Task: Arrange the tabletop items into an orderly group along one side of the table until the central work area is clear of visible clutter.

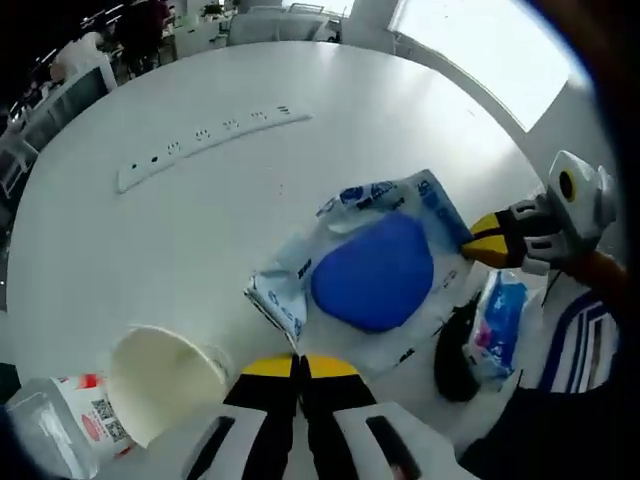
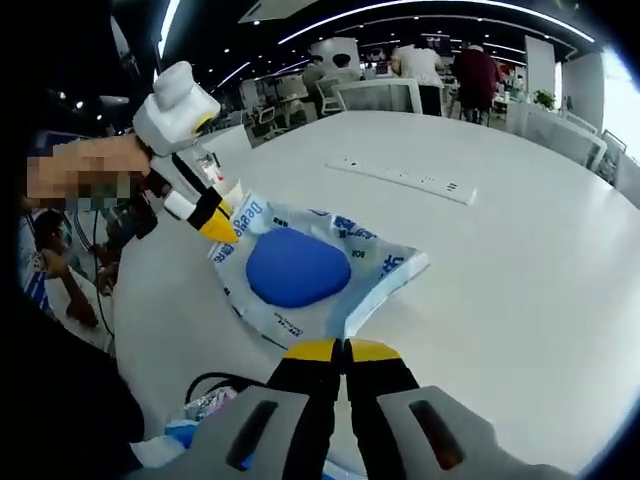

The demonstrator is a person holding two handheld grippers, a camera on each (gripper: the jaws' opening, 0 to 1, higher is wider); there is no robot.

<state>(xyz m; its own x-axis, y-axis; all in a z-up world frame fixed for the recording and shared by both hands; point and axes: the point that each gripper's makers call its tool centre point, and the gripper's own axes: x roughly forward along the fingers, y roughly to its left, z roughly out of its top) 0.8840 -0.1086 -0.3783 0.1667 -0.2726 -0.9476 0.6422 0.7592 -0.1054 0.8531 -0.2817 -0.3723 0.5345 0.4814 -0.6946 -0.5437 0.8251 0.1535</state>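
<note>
Left gripper point(image 1: 299, 362) pinches wipes pack point(image 1: 372, 268) edge at frame bottom; right gripper point(image 2: 343, 348) likewise — we judge pack stretched between both for shifting sideward.

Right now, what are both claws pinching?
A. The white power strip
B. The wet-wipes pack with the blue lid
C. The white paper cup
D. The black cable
B: the left claw is closed on one edge of the wet-wipes pack and the right claw on the opposite edge, while the paper cup and the power strip lie untouched on the table.
</note>
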